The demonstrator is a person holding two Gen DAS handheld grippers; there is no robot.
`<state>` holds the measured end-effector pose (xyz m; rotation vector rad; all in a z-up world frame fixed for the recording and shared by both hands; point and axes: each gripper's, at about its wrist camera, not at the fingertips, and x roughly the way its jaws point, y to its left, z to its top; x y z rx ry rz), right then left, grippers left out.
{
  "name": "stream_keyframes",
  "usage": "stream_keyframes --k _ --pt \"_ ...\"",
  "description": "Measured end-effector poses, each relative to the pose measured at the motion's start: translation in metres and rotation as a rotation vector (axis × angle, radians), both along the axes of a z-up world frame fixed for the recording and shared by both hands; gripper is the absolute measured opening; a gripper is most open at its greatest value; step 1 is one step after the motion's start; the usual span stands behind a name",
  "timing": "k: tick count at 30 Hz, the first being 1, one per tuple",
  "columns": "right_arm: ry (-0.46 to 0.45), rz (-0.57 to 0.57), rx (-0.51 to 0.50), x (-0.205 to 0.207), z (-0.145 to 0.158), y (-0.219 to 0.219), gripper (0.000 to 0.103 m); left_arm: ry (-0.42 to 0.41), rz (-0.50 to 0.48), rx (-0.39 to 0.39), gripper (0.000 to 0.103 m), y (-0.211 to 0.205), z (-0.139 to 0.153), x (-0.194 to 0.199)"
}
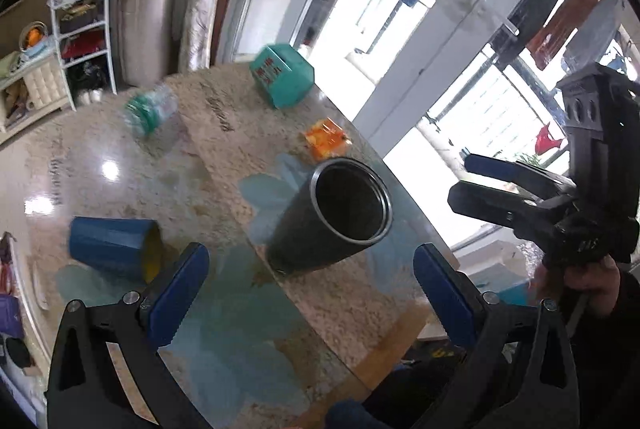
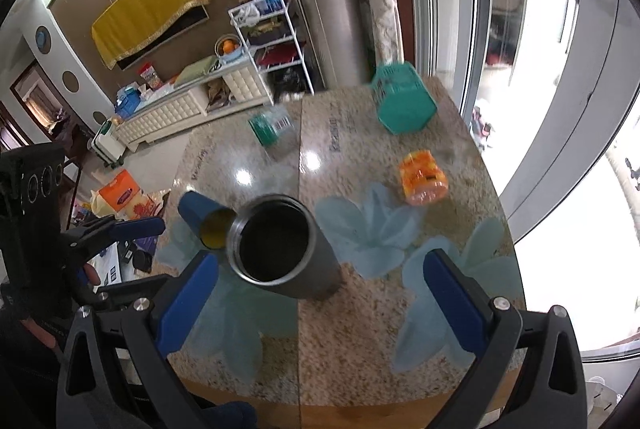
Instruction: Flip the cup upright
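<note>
A dark grey metal cup (image 1: 328, 217) stands upright on the granite table (image 1: 224, 329), mouth up; it also shows in the right wrist view (image 2: 280, 249). A blue cup (image 1: 114, 249) with a yellow inside lies on its side to the left of it, also seen in the right wrist view (image 2: 204, 217). My left gripper (image 1: 310, 293) is open and empty, hovering just short of the grey cup. My right gripper (image 2: 320, 297) is open and empty above the table's near edge, with the grey cup between and beyond its fingers. The right gripper also shows in the left wrist view (image 1: 480, 181).
A teal hexagonal box (image 2: 404, 105), a small orange jar (image 2: 424, 181) and a clear bottle with a green label (image 2: 272, 127) stand farther back on the table. Large windows are at the right. A white shelf rack (image 2: 276, 37) and a low cabinet stand beyond the table.
</note>
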<state>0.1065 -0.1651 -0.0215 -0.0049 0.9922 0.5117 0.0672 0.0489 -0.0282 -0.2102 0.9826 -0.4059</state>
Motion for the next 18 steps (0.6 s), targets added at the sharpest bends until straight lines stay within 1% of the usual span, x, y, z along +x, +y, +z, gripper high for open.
stream_keyframes --k 4,7,10,14,18 --pt "-0.057 -0.014 -0.025 -0.012 0.012 0.011 0.103 -0.045 0.039 -0.023 0.103 0.018 0.022 -0.008" --pt "-0.085 -0.023 -0.076 -0.021 0.016 0.021 0.103 -0.063 0.078 -0.018 0.103 0.029 0.034 -0.010" --pt "-0.094 -0.024 -0.097 -0.025 0.016 0.025 0.103 -0.060 0.102 -0.026 0.103 0.037 0.039 -0.011" --pt "-0.119 -0.014 -0.107 -0.025 0.020 0.030 0.103 -0.073 0.124 0.020 0.103 0.040 0.041 -0.015" --pt "-0.151 0.016 -0.105 -0.021 0.027 0.036 0.103 -0.079 0.137 0.029 0.103 0.039 0.042 -0.020"
